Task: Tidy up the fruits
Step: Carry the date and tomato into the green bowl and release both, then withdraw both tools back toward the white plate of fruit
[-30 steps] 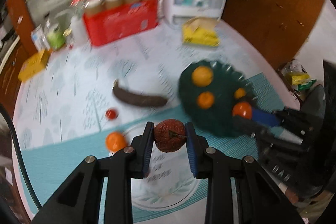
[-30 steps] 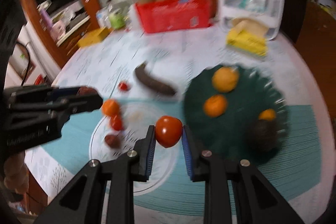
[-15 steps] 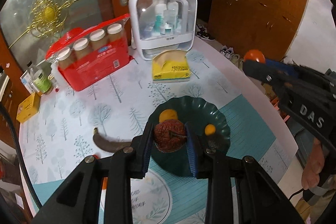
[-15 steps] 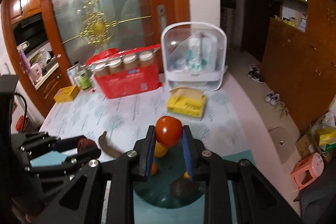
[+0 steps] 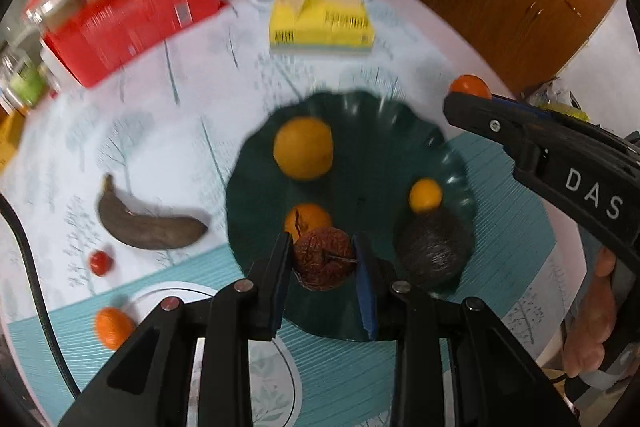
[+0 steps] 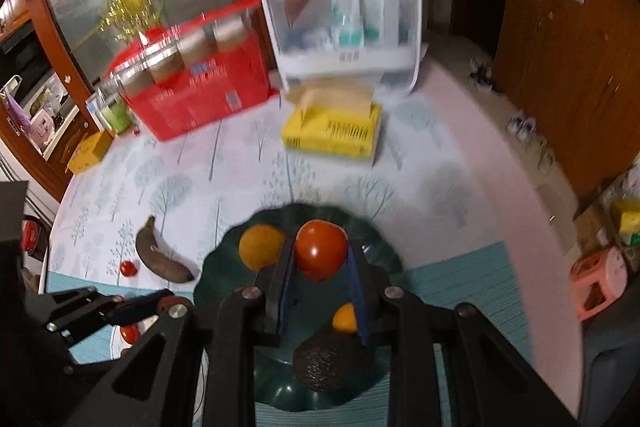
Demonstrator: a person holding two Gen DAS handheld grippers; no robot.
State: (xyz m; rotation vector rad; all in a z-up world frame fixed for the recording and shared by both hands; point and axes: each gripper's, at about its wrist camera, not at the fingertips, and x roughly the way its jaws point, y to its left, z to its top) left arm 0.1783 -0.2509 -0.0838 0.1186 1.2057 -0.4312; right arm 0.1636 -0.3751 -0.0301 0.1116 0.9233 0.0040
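My left gripper [image 5: 323,247] is shut on a wrinkled brown-red fruit [image 5: 324,261], low over the near side of the dark green plate [image 5: 372,143]. On that plate lie a large orange [image 5: 303,149], a tangerine [image 5: 307,221], a small orange [image 5: 425,195] and a dark avocado [image 5: 434,251]. My right gripper [image 6: 321,247] is shut on a red tomato [image 6: 321,251] above the same green plate [image 6: 382,255]; it enters the left wrist view from the right [image 5: 464,99]. The left gripper [image 6: 160,301] shows at the lower left of the right wrist view.
A blackened banana [image 5: 148,223], a cherry tomato [image 5: 99,263] and a tangerine [image 5: 113,325] lie left of the plate, near a white round plate [image 5: 272,379] on the teal mat. Behind stand a red jar box [image 5: 128,7], yellow tissue box [image 5: 320,23] and clear case [image 6: 344,23].
Both grippers carried their fruits from over the white plate on the left, swung up high, and have now come down over the green plate. Both grips are unchanged.
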